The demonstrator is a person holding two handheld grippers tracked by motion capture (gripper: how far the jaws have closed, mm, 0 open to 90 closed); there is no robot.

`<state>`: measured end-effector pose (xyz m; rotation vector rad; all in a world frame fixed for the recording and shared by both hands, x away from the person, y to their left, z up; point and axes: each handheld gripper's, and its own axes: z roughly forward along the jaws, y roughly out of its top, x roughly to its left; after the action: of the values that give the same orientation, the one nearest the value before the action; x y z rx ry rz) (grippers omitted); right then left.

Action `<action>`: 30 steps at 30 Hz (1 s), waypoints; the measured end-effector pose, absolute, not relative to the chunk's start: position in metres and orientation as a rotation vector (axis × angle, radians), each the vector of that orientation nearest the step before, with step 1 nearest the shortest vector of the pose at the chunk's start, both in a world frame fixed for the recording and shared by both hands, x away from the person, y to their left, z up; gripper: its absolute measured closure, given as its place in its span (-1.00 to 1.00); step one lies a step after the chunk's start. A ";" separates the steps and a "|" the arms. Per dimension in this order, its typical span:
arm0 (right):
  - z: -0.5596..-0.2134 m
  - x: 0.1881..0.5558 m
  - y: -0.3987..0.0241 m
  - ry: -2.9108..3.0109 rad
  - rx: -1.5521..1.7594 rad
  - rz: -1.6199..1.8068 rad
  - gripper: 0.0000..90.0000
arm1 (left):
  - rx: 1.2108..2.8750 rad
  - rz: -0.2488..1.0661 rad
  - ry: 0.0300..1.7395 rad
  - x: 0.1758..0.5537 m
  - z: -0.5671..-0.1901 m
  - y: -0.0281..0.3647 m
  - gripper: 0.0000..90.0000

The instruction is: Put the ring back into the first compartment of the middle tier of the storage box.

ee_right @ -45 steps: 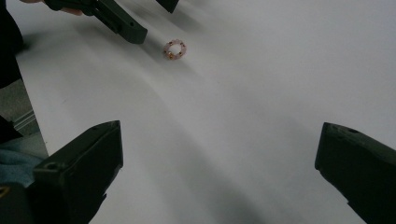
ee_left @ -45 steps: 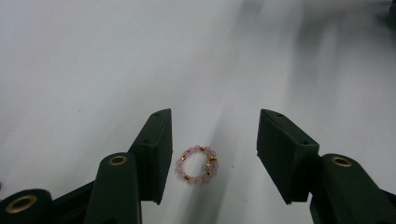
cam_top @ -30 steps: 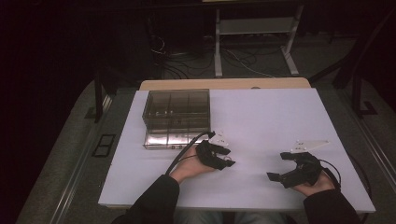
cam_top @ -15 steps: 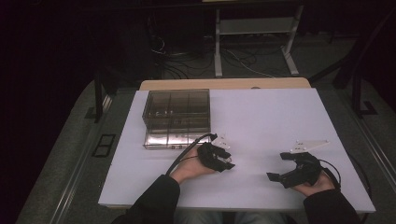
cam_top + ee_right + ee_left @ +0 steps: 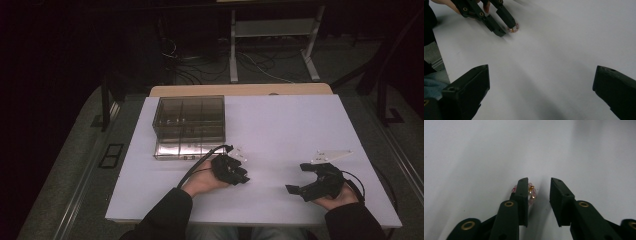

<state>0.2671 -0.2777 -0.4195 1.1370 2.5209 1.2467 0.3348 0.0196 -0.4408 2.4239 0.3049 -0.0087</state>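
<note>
A small ring of pink and gold beads (image 5: 532, 192) lies on the white table (image 5: 280, 130). My left gripper (image 5: 539, 181) straddles it. The ring rests against the inner face of the left-hand jaw, and a gap separates it from the other jaw. The jaws have just been closing around it and the pads do not pinch it. In the high view the left gripper (image 5: 241, 175) sits at the table's front middle. My right gripper (image 5: 297, 178) rests to its right, jaws wide open with nothing between them (image 5: 541, 68). It looks toward the left gripper (image 5: 508, 30) and the bead ring (image 5: 514, 29).
A clear compartment box (image 5: 189, 117) stands at the table's back left, with a flat clear tray or lid (image 5: 175, 150) lying just in front of it. A sleeve and forearm (image 5: 165, 215) come in at the front edge. Cables trail from both grippers.
The left gripper's jaws stand a little narrower than before. Both hands rest in the same spots.
</note>
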 end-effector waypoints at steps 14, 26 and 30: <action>-0.420 0.267 -0.277 2.526 1.126 1.237 -0.99 | 2.448 0.115 0.312 0.330 -0.441 0.013 0.91; -0.418 0.267 -0.278 2.521 1.129 1.242 -0.99 | 2.426 0.062 0.351 0.336 -0.441 0.016 0.94; -0.418 0.267 -0.278 2.522 1.125 1.243 -0.99 | 2.415 0.062 0.359 0.335 -0.441 0.015 0.94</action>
<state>0.2670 -0.2783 -0.4182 1.1253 2.5224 1.2429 0.3349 0.0151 -0.4409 2.4155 0.3594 0.0618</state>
